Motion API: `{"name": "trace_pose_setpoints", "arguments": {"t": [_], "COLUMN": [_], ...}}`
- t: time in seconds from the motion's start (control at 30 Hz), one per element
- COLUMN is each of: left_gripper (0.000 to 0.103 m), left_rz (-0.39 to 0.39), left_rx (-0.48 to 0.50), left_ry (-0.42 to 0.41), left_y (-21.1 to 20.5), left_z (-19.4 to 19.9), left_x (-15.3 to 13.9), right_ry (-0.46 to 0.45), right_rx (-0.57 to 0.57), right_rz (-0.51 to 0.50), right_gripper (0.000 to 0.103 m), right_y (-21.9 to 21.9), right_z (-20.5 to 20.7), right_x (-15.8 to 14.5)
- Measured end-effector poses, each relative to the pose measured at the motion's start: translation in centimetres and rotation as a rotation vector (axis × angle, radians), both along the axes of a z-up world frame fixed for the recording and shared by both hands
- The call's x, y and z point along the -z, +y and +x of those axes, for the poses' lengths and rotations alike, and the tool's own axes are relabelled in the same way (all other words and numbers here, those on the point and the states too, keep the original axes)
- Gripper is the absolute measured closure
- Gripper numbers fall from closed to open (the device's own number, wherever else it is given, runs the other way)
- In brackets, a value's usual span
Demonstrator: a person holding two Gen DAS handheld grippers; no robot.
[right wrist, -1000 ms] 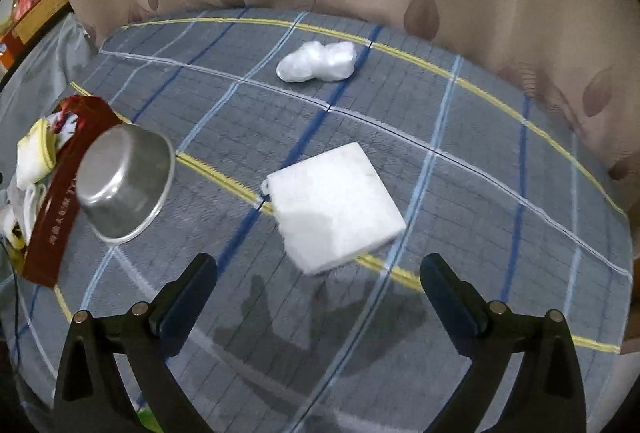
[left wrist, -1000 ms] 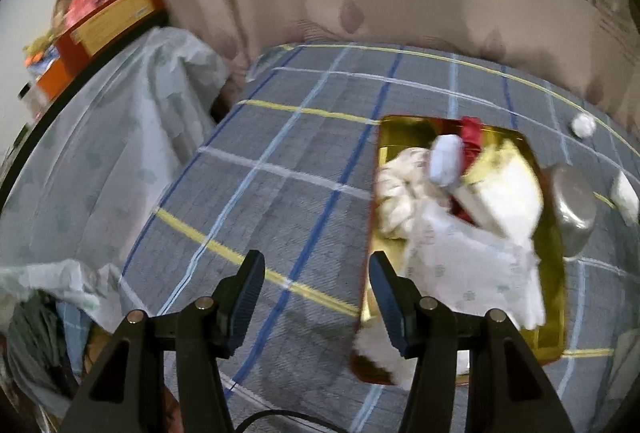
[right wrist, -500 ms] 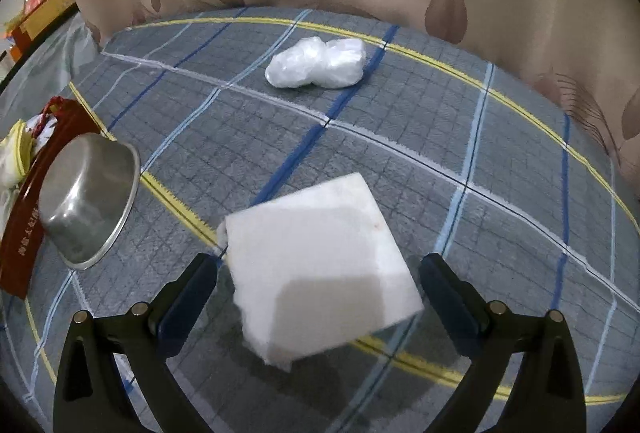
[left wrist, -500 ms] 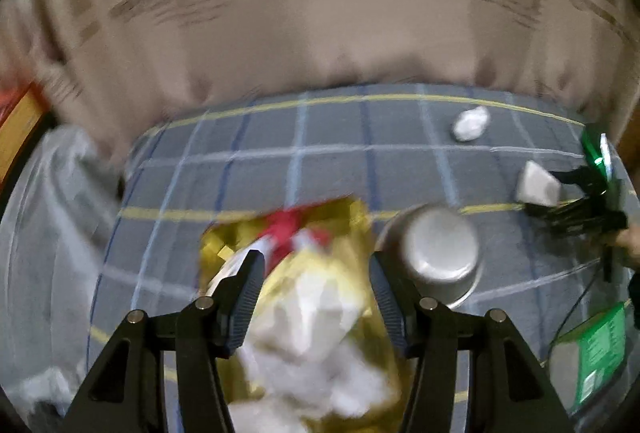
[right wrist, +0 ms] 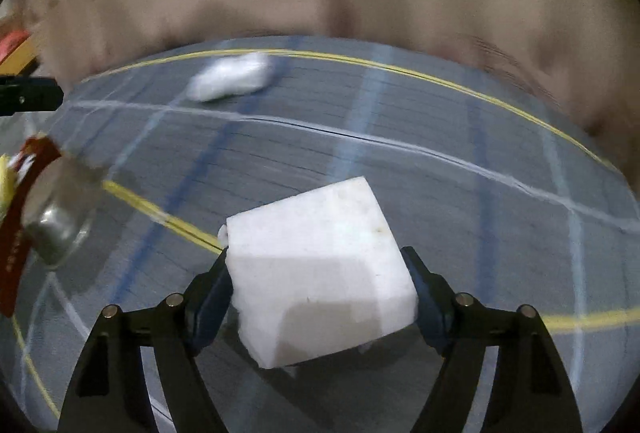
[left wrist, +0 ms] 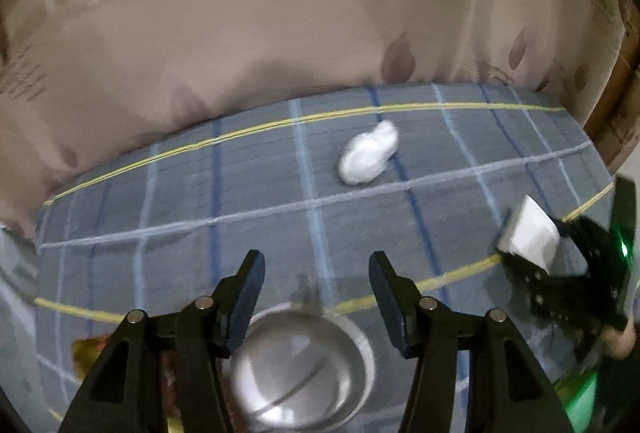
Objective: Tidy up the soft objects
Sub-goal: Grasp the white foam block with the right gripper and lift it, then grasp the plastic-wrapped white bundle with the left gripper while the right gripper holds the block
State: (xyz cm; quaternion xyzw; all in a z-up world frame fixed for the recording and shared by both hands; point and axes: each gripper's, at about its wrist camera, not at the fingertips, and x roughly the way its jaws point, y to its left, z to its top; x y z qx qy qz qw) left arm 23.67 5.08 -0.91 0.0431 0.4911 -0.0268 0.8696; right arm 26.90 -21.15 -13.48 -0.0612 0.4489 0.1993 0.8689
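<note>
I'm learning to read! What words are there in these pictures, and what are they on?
"feelings" with a big "R" before it: on the beige curtain, left wrist view.
Smaller print lines under it: too blurred to read.
Another big "R" at the curtain's right edge: its other letters unreadable.
Gold marks on the red band: too blurred.

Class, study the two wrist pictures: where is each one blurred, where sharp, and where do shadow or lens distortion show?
Left wrist view: metal bowl and plaid cloth smeared, left gripper sharp, the cloth's lines bowed by the fisheye. Right wrist view: white foam block fairly crisp, its near face shadowed; crumpled white bag and backdrop streaked.
</note>
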Motion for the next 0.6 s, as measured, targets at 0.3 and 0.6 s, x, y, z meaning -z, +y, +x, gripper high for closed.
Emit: {"name": "trace_pose_setpoints", "arguments": {"t": [0.3, 0.6], "left_gripper": [0.047, 0.047], "left_rz": [-0.043, -0.080], "left_rx": [0.030, -0.001], "left_ry": [0.032, 0.122], "left_y": [-3.2, -3.6], "left_z": [6.8, 12.9], "left_x": [2.6, 6.1], "right_ry": [-0.001, 0.006], "right_rx": [0.221, 0.216], "right_rz": [-0.029, -0.026], "right_gripper": [0.027, 0.025], "right_y": [-6.0, -5.8], "right_z": [-0.6, -0.5], "right_x": [0.9, 1.1]}}
